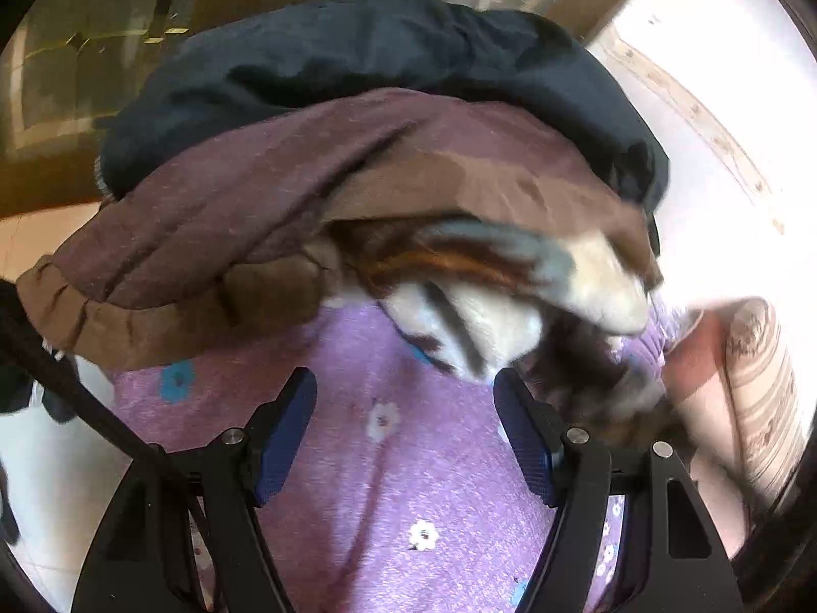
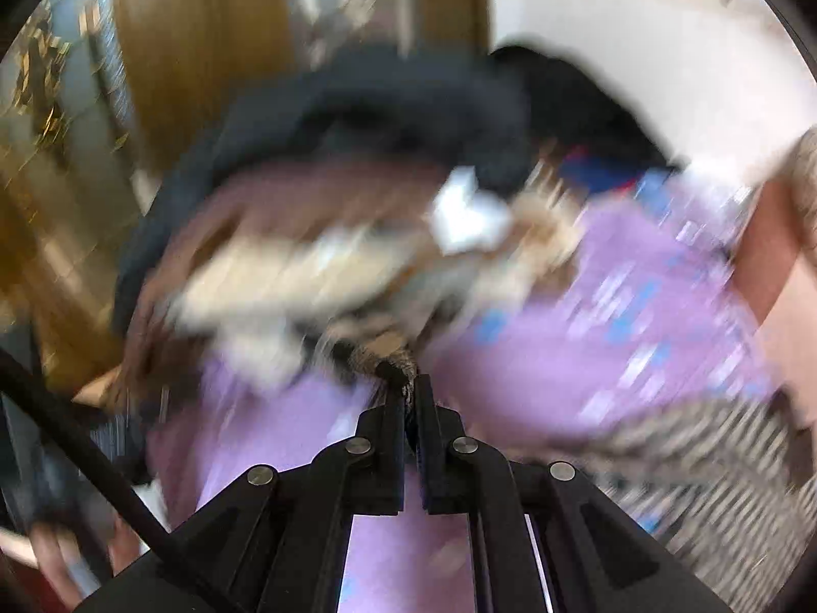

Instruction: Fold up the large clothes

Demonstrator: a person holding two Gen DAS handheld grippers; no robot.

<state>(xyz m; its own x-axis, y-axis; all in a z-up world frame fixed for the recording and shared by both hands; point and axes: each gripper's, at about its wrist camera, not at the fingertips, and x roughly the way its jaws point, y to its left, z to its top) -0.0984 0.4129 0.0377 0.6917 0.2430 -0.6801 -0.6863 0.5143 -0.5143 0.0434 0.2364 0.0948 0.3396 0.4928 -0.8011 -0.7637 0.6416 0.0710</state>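
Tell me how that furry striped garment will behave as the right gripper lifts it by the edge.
Probably floppy: the furry striped garment already sags in folds off the clothes pile. The right gripper pinches only a small tuft, so most of it would likely hang and swing. Its pile looks thick, so it may be bulky but fairly light, and unlikely to slip.

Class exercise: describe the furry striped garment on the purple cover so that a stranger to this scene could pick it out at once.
Start at the purple flowered cover. On it lies a heap of clothes: a dark navy garment farthest back, a brown jacket in front. The furry striped garment pokes from under the jacket: alone fluffy, white with brown stripes.
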